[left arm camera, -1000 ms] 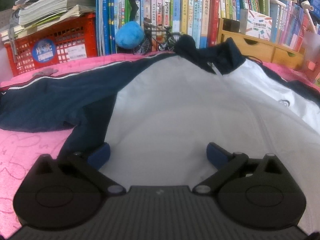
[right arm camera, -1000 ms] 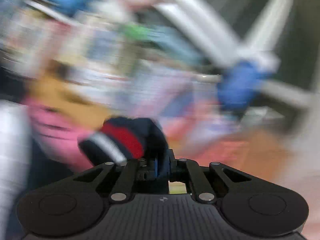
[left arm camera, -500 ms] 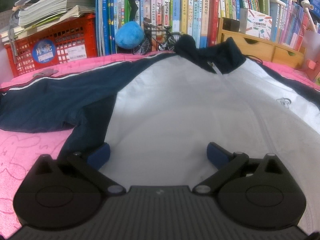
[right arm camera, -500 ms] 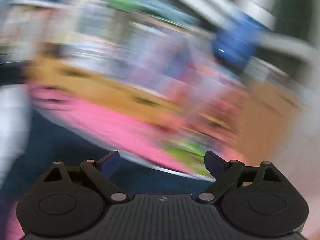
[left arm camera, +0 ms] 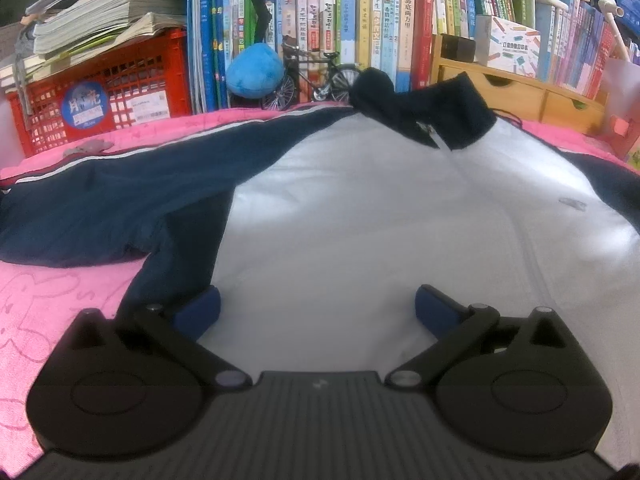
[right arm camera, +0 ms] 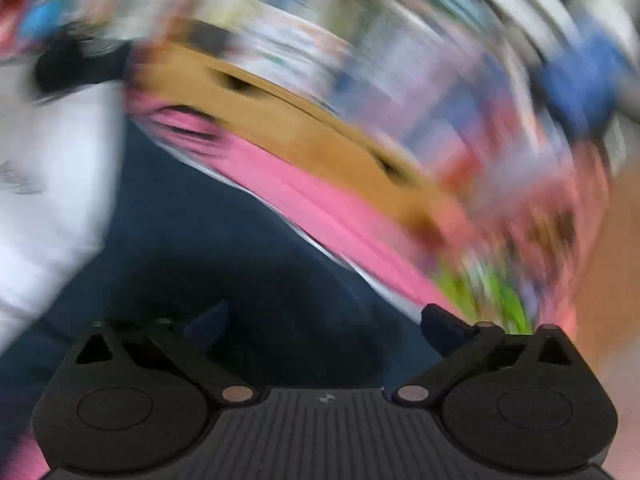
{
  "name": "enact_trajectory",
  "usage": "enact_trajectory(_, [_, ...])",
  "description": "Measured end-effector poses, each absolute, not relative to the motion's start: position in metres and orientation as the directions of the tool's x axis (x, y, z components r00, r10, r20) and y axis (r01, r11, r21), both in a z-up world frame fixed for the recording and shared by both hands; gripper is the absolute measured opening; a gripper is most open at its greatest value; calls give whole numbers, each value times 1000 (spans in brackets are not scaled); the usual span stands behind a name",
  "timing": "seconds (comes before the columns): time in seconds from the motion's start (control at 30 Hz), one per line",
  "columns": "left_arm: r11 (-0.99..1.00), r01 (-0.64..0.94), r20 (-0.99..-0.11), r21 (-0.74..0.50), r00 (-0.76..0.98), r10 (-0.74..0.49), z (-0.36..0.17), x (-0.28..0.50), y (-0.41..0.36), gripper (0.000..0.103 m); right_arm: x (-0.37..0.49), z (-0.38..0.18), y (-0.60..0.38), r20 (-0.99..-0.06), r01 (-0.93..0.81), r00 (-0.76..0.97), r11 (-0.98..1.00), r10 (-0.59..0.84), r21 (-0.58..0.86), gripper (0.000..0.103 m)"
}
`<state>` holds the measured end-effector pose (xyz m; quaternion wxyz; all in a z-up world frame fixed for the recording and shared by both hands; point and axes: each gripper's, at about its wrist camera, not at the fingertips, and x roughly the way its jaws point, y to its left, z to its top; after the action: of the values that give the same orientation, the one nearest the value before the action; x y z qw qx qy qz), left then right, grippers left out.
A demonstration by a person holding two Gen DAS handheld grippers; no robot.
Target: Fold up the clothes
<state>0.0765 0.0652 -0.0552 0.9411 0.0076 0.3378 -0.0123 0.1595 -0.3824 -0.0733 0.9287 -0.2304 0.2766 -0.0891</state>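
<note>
1. A white and navy jacket (left arm camera: pixel 360 208) lies spread flat on a pink cloth (left arm camera: pixel 48 312) that covers the bed-like surface; its white front faces up and fills the middle of the left wrist view.
2. The jacket's navy collar (left arm camera: pixel 432 112) lies at the far edge of the pink cloth, just in front of a row of upright books (left arm camera: pixel 360 20).
3. One navy sleeve (left arm camera: pixel 100 208) with a thin white stripe stretches out toward the left edge of the cloth and lies flat on it.
4. The left gripper (left arm camera: pixel 316 308) hangs low over the near part of the white front, its jaws wide apart, with only flat fabric under the gap and nothing clamped.
5. The right gripper (right arm camera: pixel 320 320) has just been opening; its jaws stand wide apart over the other navy sleeve (right arm camera: pixel 224 240), and nothing is pinched between them.
6. The right wrist view is heavily blurred; the white front (right arm camera: pixel 52 184) shows at its left and a strip of pink cloth runs along the sleeve's far side.
7. Along the far edge stand a red crate (left arm camera: pixel 112 92) topped with stacked papers, a blue plush ball (left arm camera: pixel 252 70), a small model bicycle (left arm camera: pixel 316 76) and a wooden drawer unit (left arm camera: pixel 520 92).
</note>
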Motion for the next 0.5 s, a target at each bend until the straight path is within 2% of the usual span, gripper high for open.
enact_trajectory(0.07, [999, 22, -627, 25, 779, -1, -50, 78, 65, 102, 169, -79, -419, -447, 184, 761, 818, -470, -545, 101])
enact_trajectory(0.13, [998, 28, -598, 48, 801, 6, -37, 83, 64, 98, 174, -67, -437, -474, 256, 705, 813, -527, -523, 86])
enact_trajectory(0.2, [996, 39, -555, 74, 832, 9, -21, 93, 63, 98, 166, -47, -436, -517, 249, 748, 898, -416, -363, 86])
enact_trajectory(0.3, [987, 54, -535, 148, 844, 34, -12, 134, 54, 96, 165, -31, -399, -568, 107, 808, 987, -157, -120, 86])
enact_trajectory(0.37, [975, 57, -532, 213, 844, 66, -17, 163, 47, 77, 181, -31, -352, -603, -21, 798, 998, -14, -51, 67])
enact_trajectory(0.4, [966, 58, -531, 251, 843, 87, -22, 176, 45, 73, 189, -31, -328, -616, -84, 786, 996, 57, -15, 53])
enact_trajectory(0.5, [956, 37, -551, 291, 824, 136, -40, 212, 51, 64, 212, -32, -258, -641, -264, 723, 960, 258, 89, 42])
